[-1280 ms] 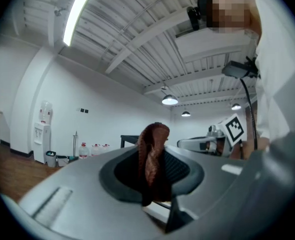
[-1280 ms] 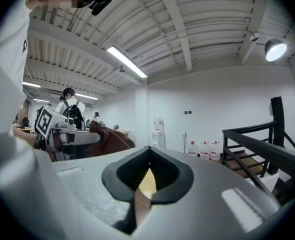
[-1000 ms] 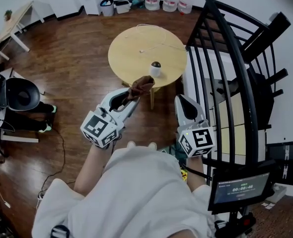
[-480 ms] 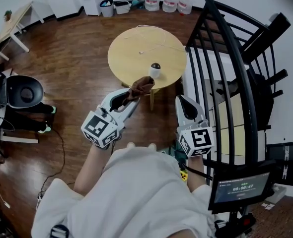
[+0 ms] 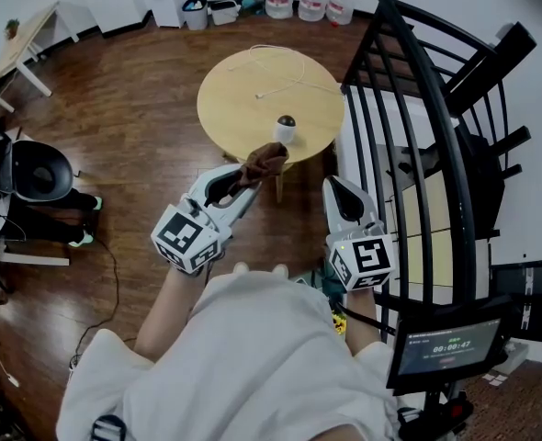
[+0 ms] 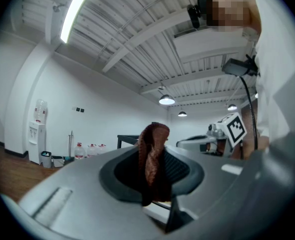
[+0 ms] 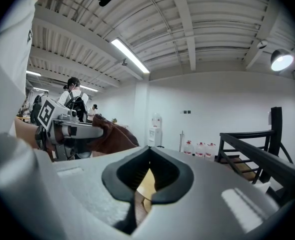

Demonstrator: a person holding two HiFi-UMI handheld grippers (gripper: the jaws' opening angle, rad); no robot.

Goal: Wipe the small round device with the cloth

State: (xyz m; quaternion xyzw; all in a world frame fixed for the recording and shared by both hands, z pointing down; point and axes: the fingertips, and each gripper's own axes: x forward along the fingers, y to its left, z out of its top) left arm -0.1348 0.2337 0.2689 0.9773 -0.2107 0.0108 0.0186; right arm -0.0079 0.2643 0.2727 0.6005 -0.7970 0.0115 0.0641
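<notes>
as seen from the head view, small round device [image 5: 287,129]: upright near the front edge of the round tabletop [image 5: 225,99], dark cap up, long axis vertical.
cloth [image 5: 262,163]: brown, bunched, pinched in the left gripper [image 5: 245,178] jaws, pointing toward the device, apart from it.
right gripper [image 5: 337,187]: jaws pressed together, nothing between, close beside the black railing [image 5: 409,108].
open room: wide tabletop left of the device; white cable [image 5: 280,73] farther back.

The small round device [image 5: 287,129] stands near the round table [image 5: 243,99]'s front edge, the cloth [image 5: 262,162] just before it, the railing [image 5: 439,108] right of both.
</notes>
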